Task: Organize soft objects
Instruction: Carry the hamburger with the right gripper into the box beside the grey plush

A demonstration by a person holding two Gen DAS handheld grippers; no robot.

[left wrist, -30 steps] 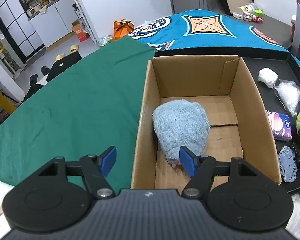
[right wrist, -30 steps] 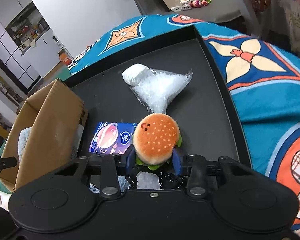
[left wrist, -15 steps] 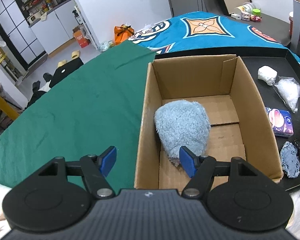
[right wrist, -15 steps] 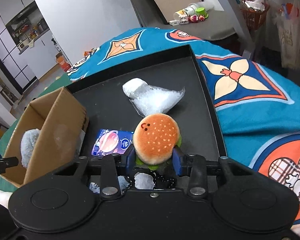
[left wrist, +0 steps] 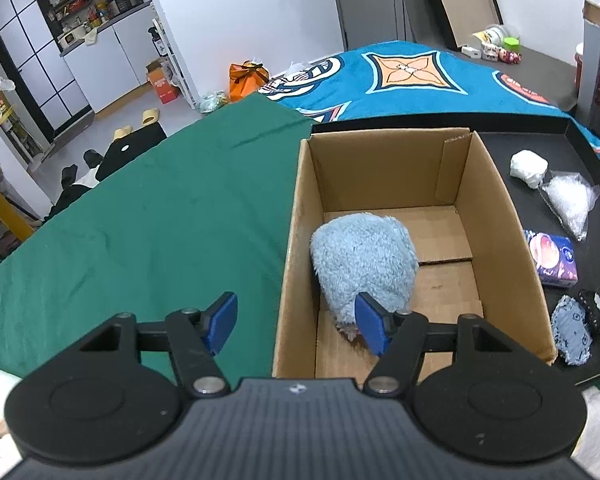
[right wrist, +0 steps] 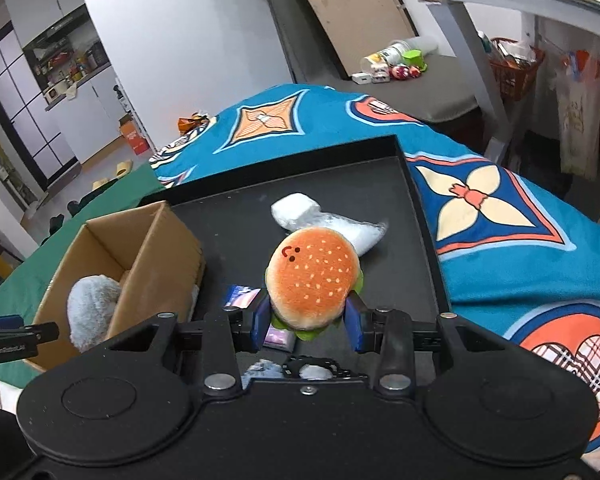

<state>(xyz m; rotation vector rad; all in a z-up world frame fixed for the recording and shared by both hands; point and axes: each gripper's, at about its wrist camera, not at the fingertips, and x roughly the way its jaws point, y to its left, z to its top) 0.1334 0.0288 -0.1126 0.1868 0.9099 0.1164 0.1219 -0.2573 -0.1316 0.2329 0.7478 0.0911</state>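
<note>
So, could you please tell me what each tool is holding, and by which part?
The right tool grips the burger plush by its lower sides; the left tool is open, holding nothing.

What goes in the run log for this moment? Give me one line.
right tongs: shut on burger plush, above black tray | left tongs: open, empty | cardboard box: holds blue fluffy plush

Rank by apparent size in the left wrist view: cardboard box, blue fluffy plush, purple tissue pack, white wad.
1. cardboard box
2. blue fluffy plush
3. purple tissue pack
4. white wad, though it lies farther from the camera, so these last two are unsure.
</note>
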